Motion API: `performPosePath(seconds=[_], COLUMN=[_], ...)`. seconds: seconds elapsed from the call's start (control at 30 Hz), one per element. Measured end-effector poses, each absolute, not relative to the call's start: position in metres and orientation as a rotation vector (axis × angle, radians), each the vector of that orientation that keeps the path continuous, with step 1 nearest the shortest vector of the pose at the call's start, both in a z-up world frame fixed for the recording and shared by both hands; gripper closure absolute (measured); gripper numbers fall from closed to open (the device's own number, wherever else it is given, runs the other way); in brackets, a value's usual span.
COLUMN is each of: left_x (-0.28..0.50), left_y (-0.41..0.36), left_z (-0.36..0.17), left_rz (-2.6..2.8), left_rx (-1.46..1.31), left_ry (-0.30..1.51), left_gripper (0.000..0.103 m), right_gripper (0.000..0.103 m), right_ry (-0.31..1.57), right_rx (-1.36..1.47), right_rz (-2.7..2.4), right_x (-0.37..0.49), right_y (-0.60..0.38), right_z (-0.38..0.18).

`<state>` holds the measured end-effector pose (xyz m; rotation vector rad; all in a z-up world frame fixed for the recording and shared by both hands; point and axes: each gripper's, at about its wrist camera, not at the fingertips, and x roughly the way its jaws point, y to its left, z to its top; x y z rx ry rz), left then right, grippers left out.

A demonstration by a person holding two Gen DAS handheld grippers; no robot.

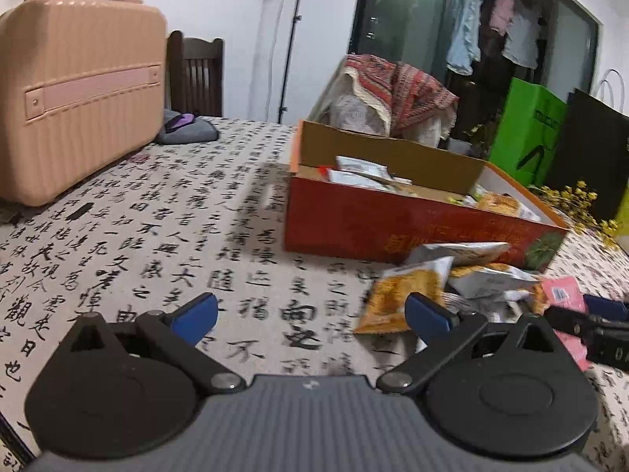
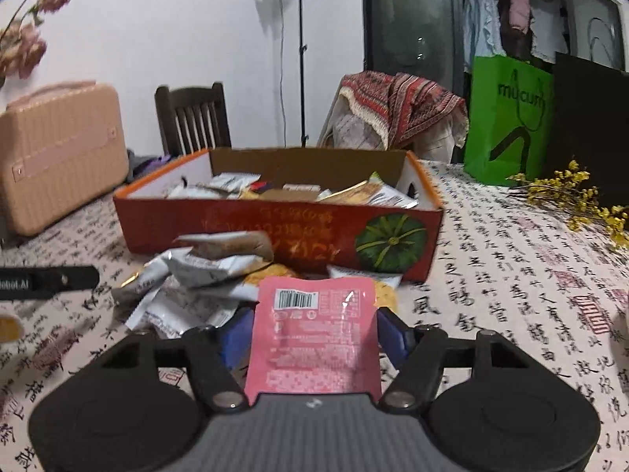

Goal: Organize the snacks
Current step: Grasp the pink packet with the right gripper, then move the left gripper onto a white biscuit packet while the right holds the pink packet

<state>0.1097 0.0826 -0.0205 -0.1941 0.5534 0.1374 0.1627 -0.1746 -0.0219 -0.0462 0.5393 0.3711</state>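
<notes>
A cloth printed with black calligraphy covers the bench (image 2: 511, 275). At far left stands a pink hard-shell case (image 1: 78, 90), a dark wooden chair (image 2: 192, 118) behind it. The left gripper (image 1: 310, 314) hovers over bare cloth, its blue-padded fingers (image 1: 194, 316) spread wide with nothing between them. In the middle sits a red cardboard box (image 2: 275, 232) with a green pumpkin picture, already holding several snack packets. A loose heap of silver and orange packets (image 2: 204, 275) lies just before it. The right gripper (image 2: 310, 334) has its fingers pinching a flat pink packet (image 2: 314, 338) by its sides, barcode facing up. A green bag (image 2: 507, 118) and yellow flowers (image 2: 570, 192) stand at right.
</notes>
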Motion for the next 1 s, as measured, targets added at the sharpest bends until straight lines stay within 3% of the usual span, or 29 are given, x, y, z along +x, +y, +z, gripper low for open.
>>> performPosePath(seconds=[0.5, 1.0], left_x=[0.145, 0.174], left_y=[-0.012, -0.03], left_z=[-0.023, -0.04], left_rz=[0.02, 0.148], left_rx=[-0.052, 0.015], left_ry=[0.672, 0.699], left_gripper=[0.0, 0.0], right_gripper=[0.036, 0.035], right_ry=[0.51, 0.517], right_rx=[0.123, 0.221], right_rz=[0.259, 0.269], right_x=[0.181, 0.183], right_y=[-0.233, -0.244], right_z=[-0.028, -0.031])
